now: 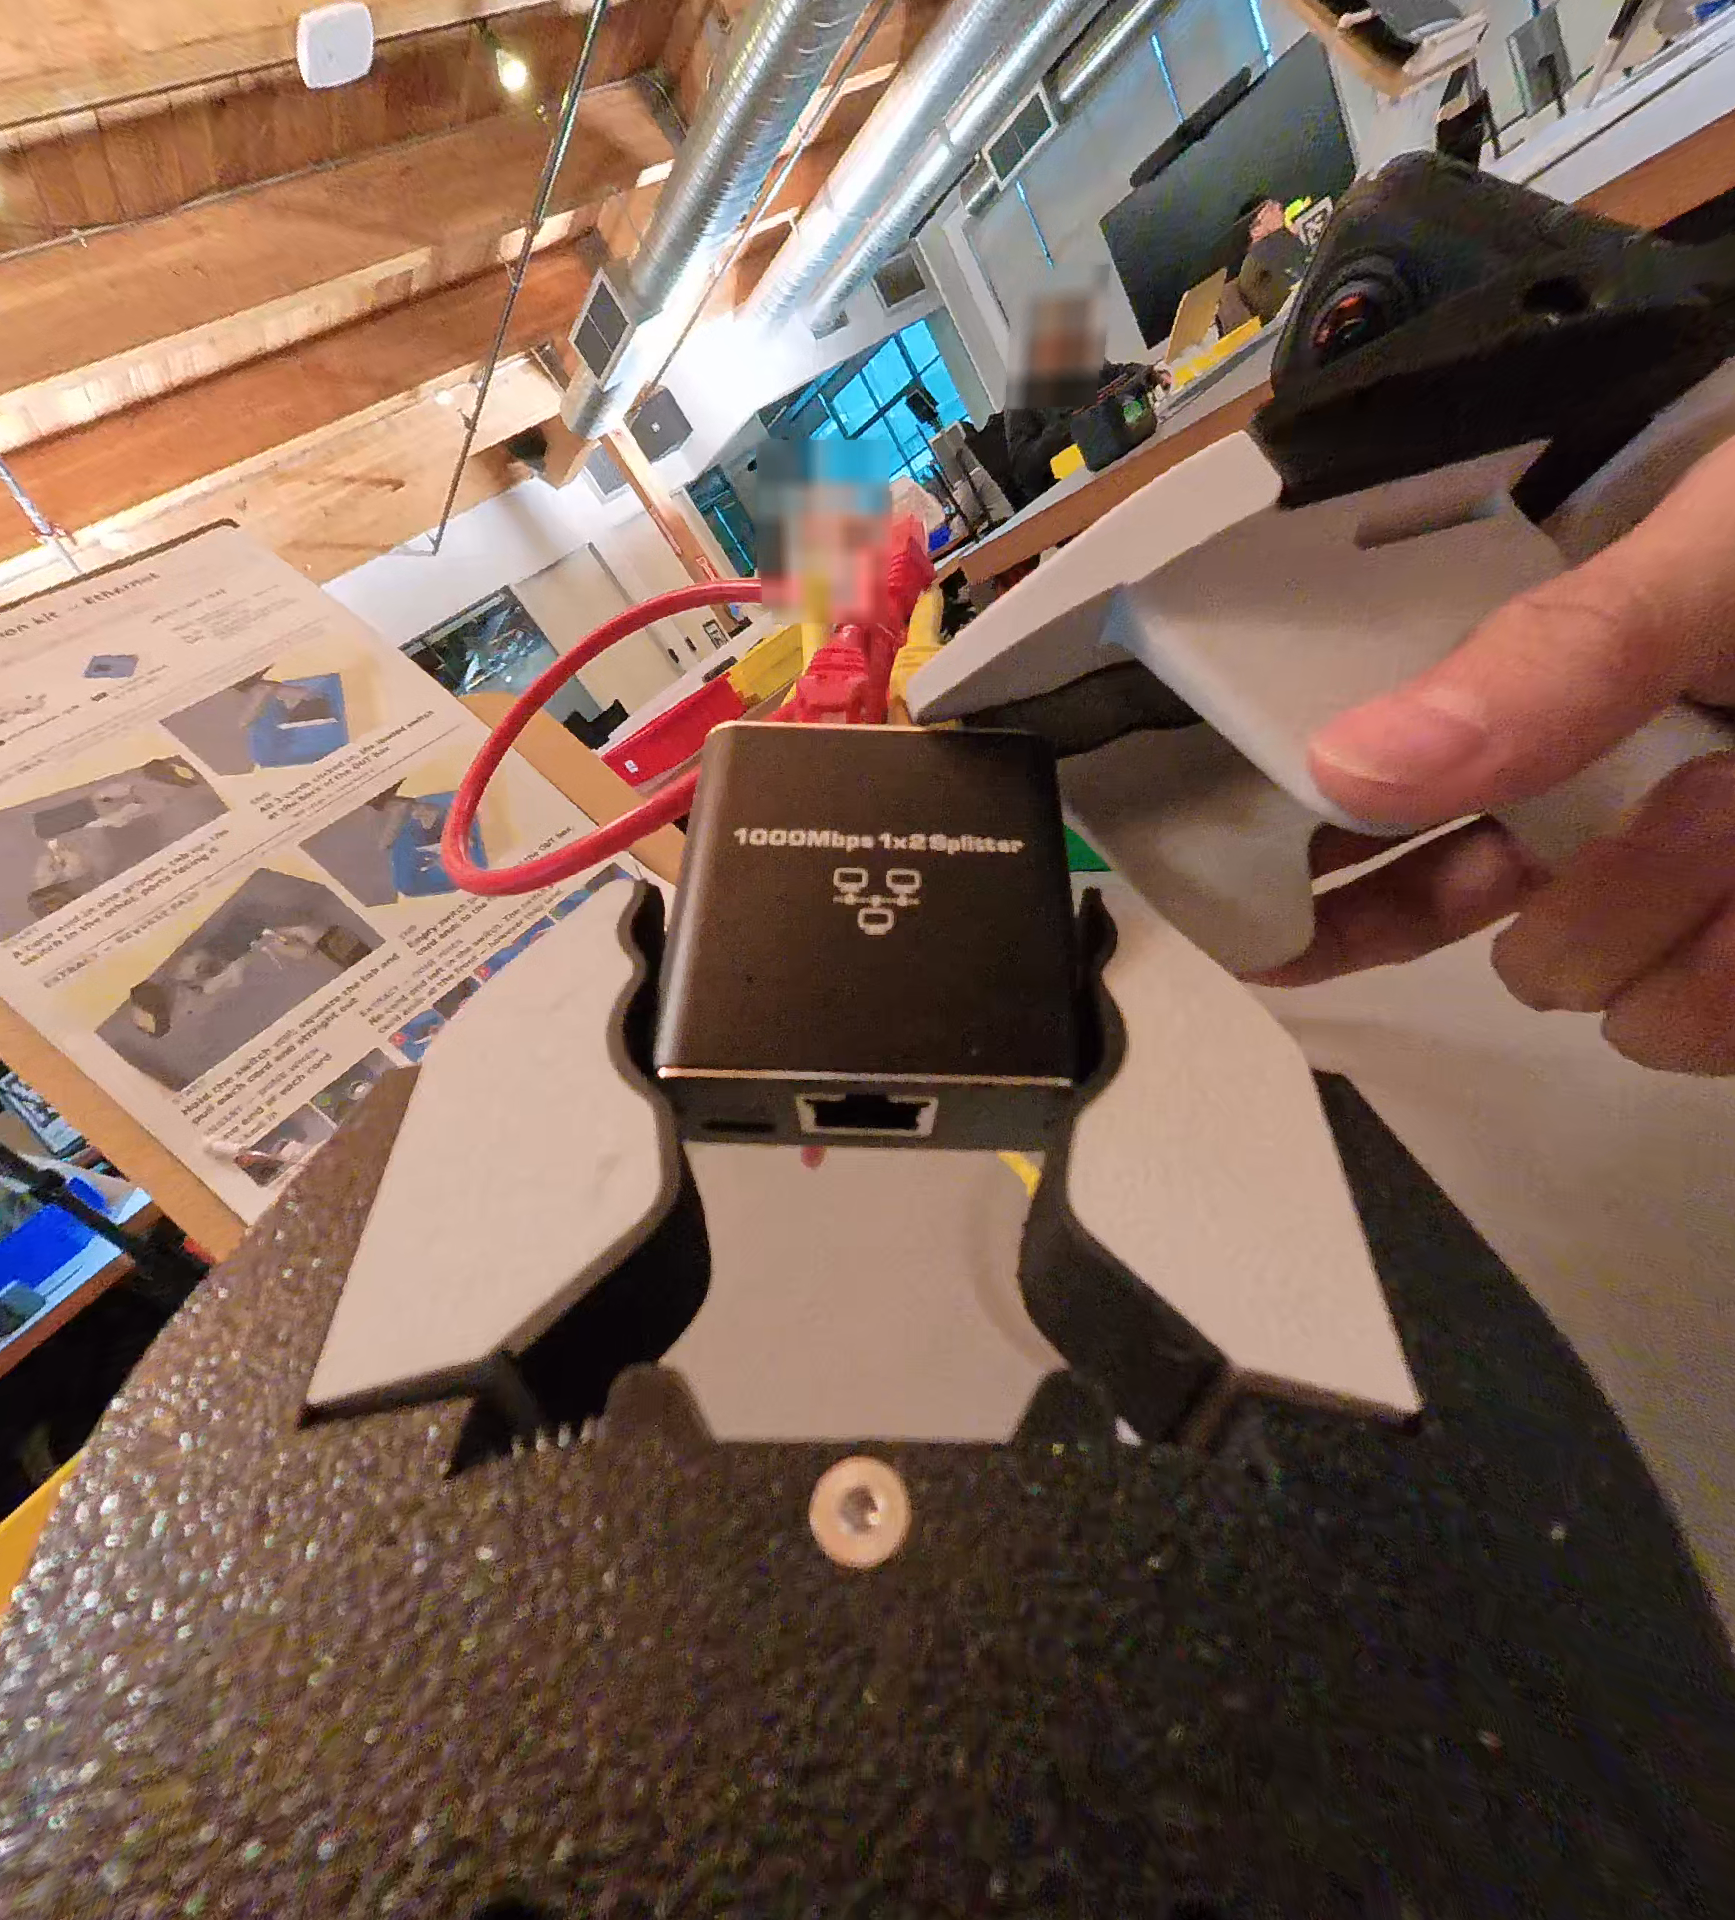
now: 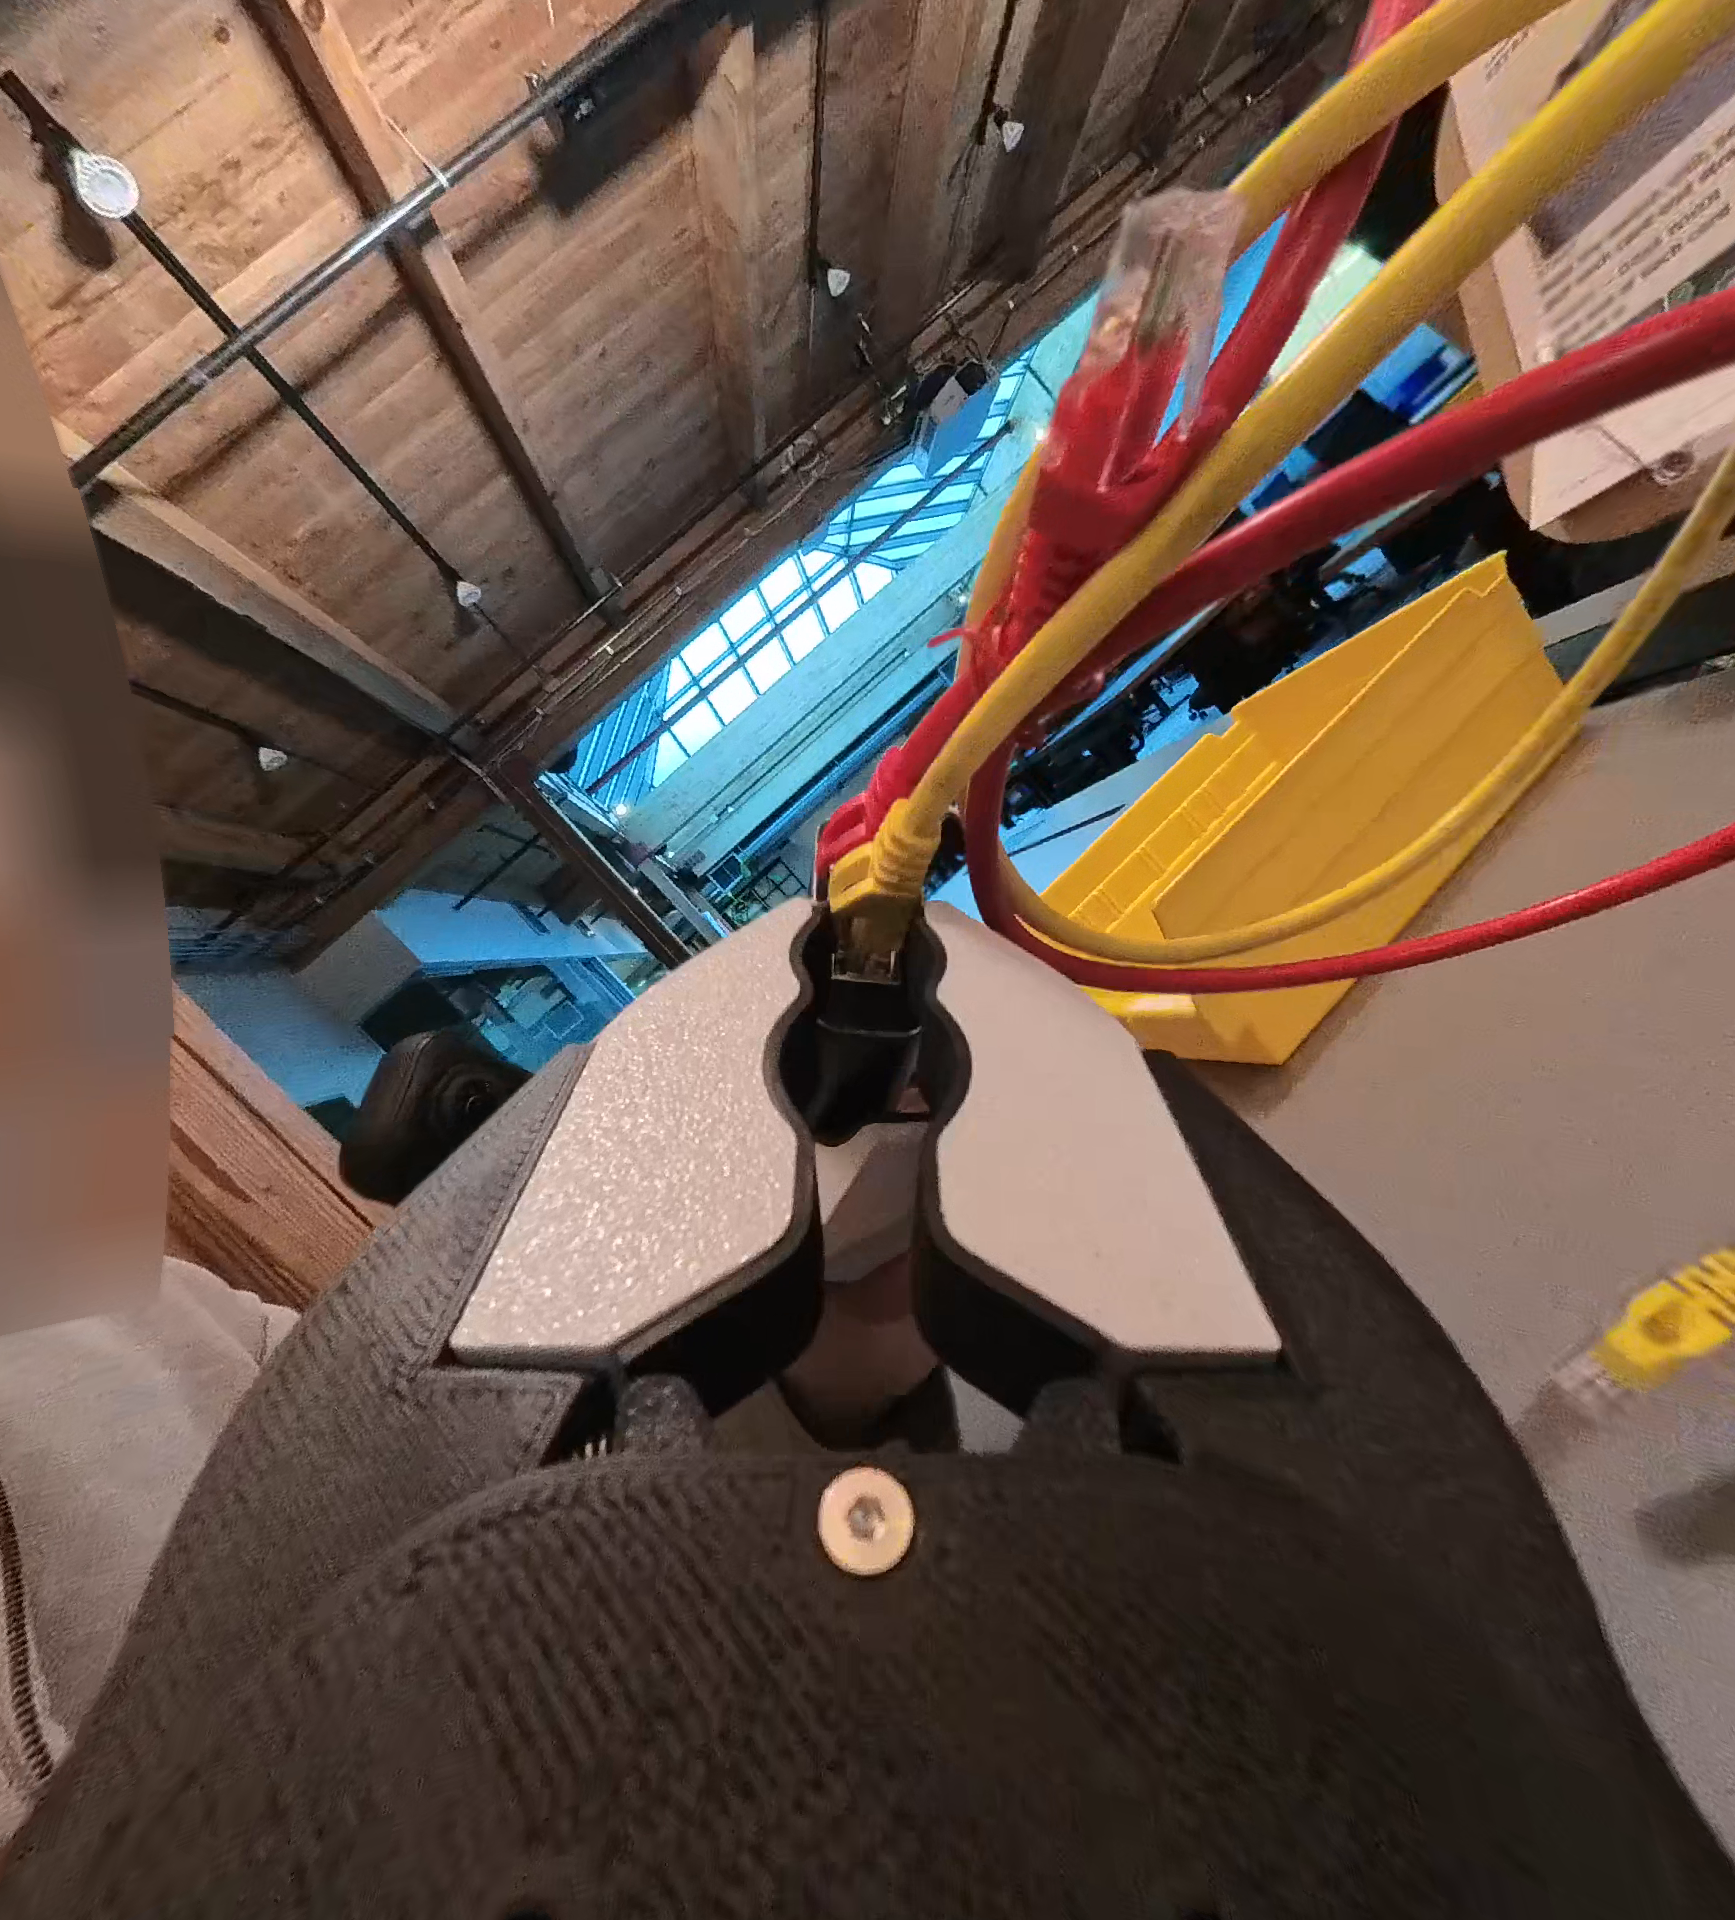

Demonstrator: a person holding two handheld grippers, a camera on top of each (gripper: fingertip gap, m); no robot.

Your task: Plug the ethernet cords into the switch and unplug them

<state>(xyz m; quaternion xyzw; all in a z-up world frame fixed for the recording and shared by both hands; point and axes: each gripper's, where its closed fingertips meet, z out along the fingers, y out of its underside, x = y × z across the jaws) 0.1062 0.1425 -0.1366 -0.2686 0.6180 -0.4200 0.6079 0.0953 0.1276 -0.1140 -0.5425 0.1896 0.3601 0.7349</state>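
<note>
Clamped in our left claw (image 1: 868, 1039) at frame centre, the black switch (image 1: 868, 914) is braced steady so our right claw (image 2: 868, 997), pinched on the yellow plug (image 2: 868, 914), can work that cord at its far ports.

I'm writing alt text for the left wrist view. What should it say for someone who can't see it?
The left gripper clamps a small black network switch between its jaws, an empty port facing the camera. Red cords and yellow cords meet its far end, where a hand brings the right gripper up close.
</note>
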